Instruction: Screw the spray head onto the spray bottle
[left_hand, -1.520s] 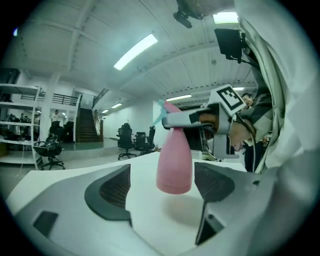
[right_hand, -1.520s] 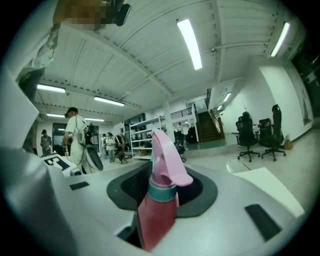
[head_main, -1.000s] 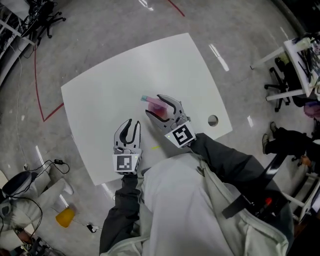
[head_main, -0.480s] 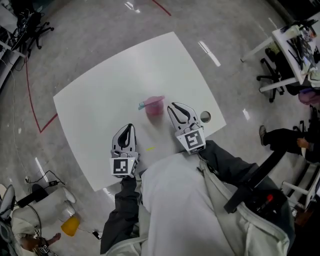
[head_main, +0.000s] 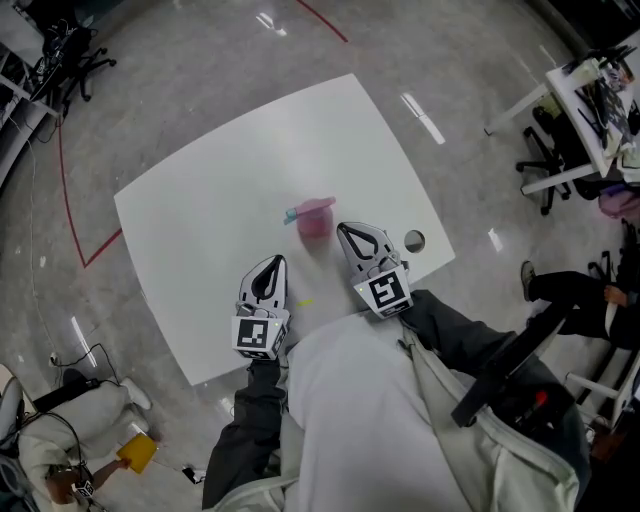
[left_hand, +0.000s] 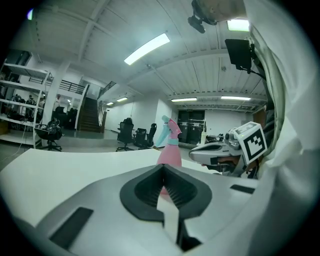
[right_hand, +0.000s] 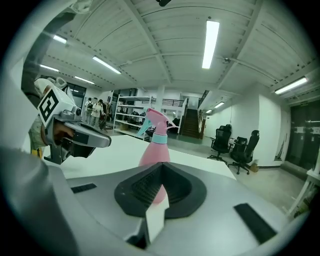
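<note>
1. plainly, from the head view, the pink plastic spray bottle stands upright on the white table, its long axis vertical. it is ahead of both tools and apart from them. the right gripper is just beside it and nearer; the left gripper lies further off, toward the table's near edge. both point roughly at the bottle.
2. from the left gripper view, the left gripper has its jaws pressed together with nothing between them. the bottle stands straight ahead beyond the tips, and the right gripper is beside it.
3. from the right gripper view, the right gripper is likewise closed and empty, and the bottle rises just past its tips. the pink spray head with a teal nozzle sits on the bottle's neck, nozzle toward the left gripper. i judge the head is already on; how tight it is, i cannot tell.
</note>
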